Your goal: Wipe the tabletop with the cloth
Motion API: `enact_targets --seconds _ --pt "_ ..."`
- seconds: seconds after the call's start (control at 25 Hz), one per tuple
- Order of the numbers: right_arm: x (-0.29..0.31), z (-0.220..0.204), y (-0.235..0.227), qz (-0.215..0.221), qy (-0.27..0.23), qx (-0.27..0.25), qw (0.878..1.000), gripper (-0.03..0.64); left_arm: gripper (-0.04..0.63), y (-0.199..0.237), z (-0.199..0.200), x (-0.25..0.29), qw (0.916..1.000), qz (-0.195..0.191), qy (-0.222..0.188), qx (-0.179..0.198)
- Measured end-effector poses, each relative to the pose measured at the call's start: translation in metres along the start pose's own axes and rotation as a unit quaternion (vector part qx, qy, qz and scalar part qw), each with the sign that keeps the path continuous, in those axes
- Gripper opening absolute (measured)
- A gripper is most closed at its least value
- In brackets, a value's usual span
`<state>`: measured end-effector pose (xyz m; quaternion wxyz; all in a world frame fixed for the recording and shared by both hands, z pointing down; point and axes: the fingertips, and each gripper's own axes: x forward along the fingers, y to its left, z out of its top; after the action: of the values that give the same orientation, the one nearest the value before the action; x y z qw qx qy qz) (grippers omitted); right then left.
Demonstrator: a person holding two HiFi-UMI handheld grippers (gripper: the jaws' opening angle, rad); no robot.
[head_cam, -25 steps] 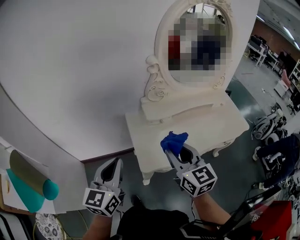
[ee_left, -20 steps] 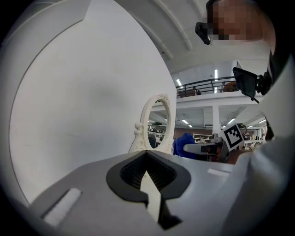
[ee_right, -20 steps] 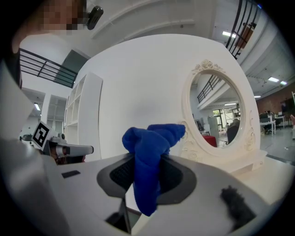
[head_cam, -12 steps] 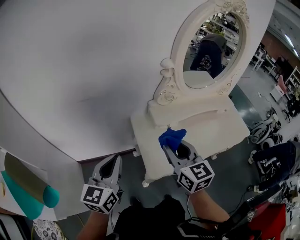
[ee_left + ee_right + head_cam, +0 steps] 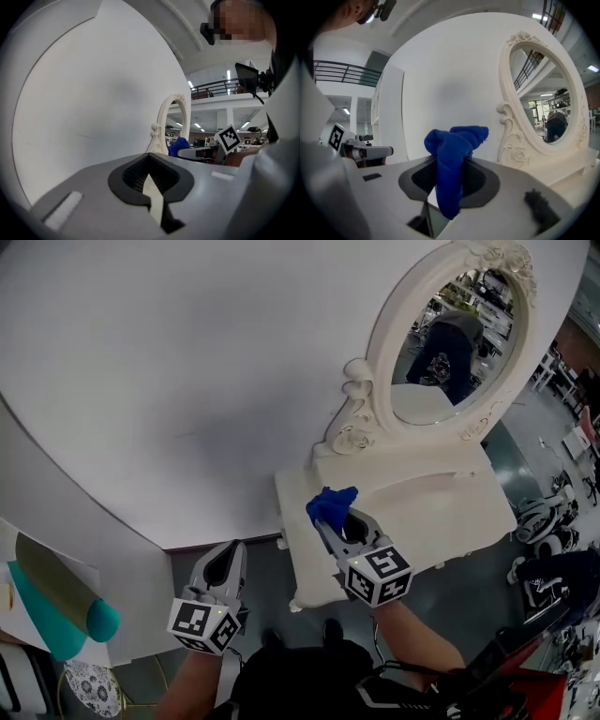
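Blue crumpled cloth point(image 5: 330, 505), pinched between the jaws of the right gripper point(image 5: 328, 521). Jaws closed on the middle of the cloth, with only the thickness of the fabric between them. In the right gripper view, one bunch of the cloth point(image 5: 452, 164) sticks up above the jaw tips of the right gripper point(image 5: 450, 174) and one end hangs down between the dark pads.

In the head view, right gripper and cloth over the left front part of the cream-white tabletop point(image 5: 441, 502) of an ornate dressing table. Not possible to tell whether the cloth touches the surface or stays a little above it. Behind the tabletop, an oval mirror in a carved cream frame point(image 5: 459, 343), upright, close to a plain white wall point(image 5: 187, 381). The same mirror point(image 5: 546, 108) appears at the right side of the right gripper view, beside the cloth.

Left gripper point(image 5: 230, 559) lower and to the left, well apart from the table, above the grey floor. In the left gripper view, jaws of the left gripper point(image 5: 150, 171) brought together at the tips, with nothing between them. Far behind them, the mirror frame and the blue cloth point(image 5: 178, 145) in the other gripper.

At the lower left edge of the head view, a teal roll point(image 5: 56, 615) lying tilted.
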<state>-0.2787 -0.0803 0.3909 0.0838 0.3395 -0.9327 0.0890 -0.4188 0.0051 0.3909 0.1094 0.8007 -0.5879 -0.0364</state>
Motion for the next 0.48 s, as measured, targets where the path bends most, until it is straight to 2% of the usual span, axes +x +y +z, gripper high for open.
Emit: enact_targets --seconds 0.28,0.48 --pt "0.056 -0.047 -0.015 0.004 0.059 0.005 0.998 0.124 0.008 0.021 -0.032 0.025 0.9996 0.021 0.018 0.003" --pt "0.095 -0.096 -0.023 0.003 0.111 0.012 0.994 0.124 0.008 0.036 -0.053 0.030 0.9985 0.037 0.041 -0.001"
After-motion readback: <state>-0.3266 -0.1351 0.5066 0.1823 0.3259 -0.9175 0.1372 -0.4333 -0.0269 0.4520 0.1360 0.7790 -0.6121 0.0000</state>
